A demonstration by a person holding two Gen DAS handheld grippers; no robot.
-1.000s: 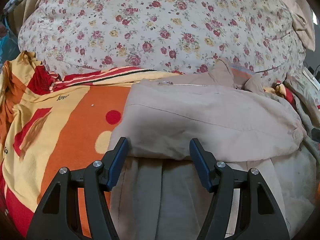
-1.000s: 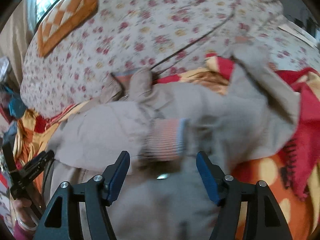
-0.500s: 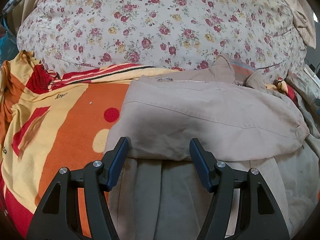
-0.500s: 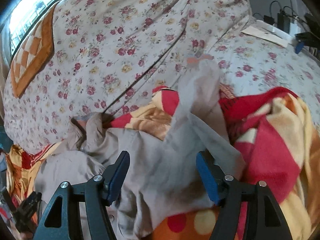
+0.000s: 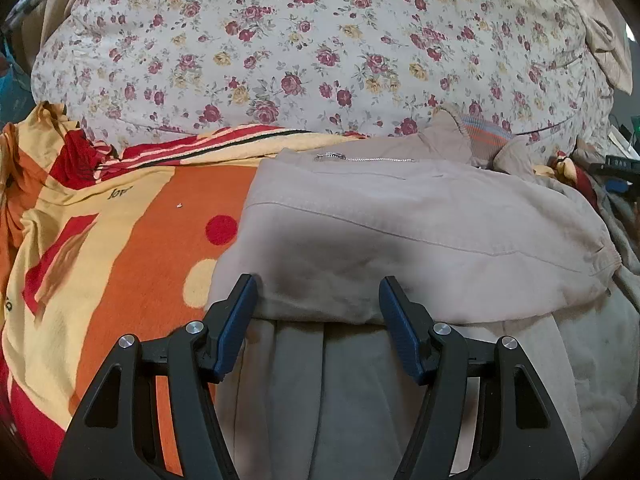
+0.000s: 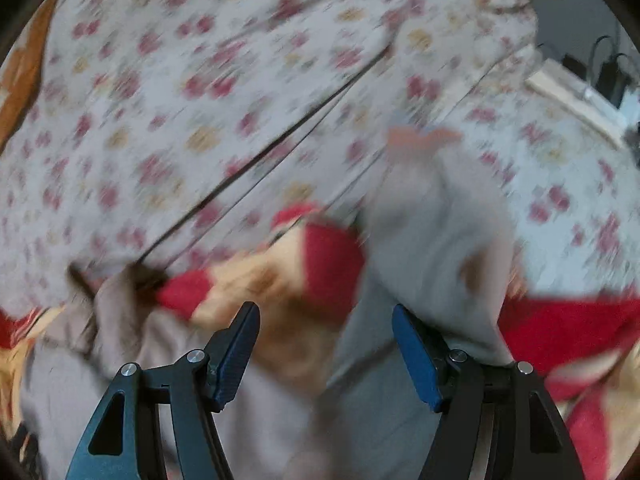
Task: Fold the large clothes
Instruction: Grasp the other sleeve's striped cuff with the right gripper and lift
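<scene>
Lying half-folded on the blanket (image 5: 132,240), the beige jacket (image 5: 400,232) looks rumpled — both grippers wide, empty.

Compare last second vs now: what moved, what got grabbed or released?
The right gripper swung sideways across the bed: its view slid off the folded jacket body and striped cuff to the outstretched grey sleeve on the red blanket, now motion-blurred. Nothing was grabbed or released; its jaws stayed open. The left gripper stayed put, open, over the jacket, which barely shifted.
</scene>
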